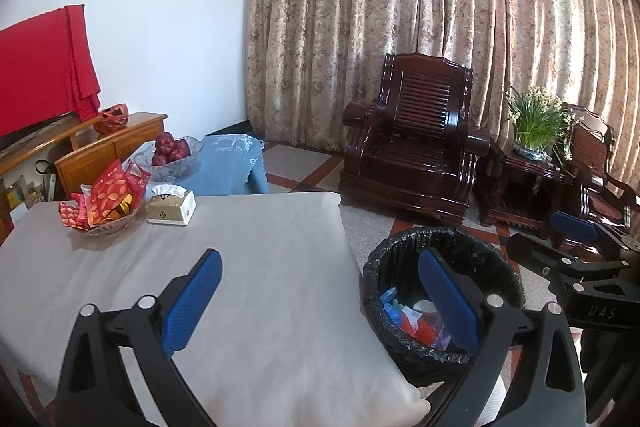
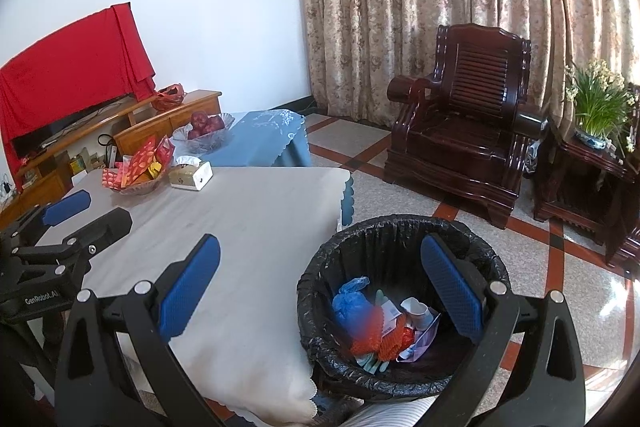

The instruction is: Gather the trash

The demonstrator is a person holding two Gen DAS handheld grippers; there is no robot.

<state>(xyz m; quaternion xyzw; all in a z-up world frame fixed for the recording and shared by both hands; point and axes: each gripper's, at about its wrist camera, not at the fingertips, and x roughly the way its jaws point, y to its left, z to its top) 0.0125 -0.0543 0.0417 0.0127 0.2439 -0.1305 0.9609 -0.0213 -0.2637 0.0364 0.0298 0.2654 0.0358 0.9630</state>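
A bin lined with a black bag [image 1: 416, 234] [image 2: 400, 223] stands on the floor by the right edge of the grey-clothed table [image 1: 260, 259] [image 2: 248, 211]. Inside lie a blue plastic bag [image 2: 351, 301], red netting [image 2: 374, 341], a white cup [image 2: 416, 309] and paper scraps. My left gripper [image 1: 320, 301] is open and holds nothing, over the table's right edge. My right gripper [image 2: 320, 291] is open and holds nothing, its right finger over the bin. Each gripper shows at the side of the other's view: the left gripper [image 2: 86, 219], the right gripper [image 1: 552, 239].
At the table's far left stand a glass bowl of red snack packets [image 1: 108, 203] [image 2: 140, 167] and a tissue box [image 1: 172, 207] [image 2: 191, 175]. Behind, a bowl of red apples [image 1: 170, 151] sits on a blue-clothed table. A dark wooden armchair [image 1: 416, 143] and a potted plant [image 1: 536, 123] stand beyond the bin.
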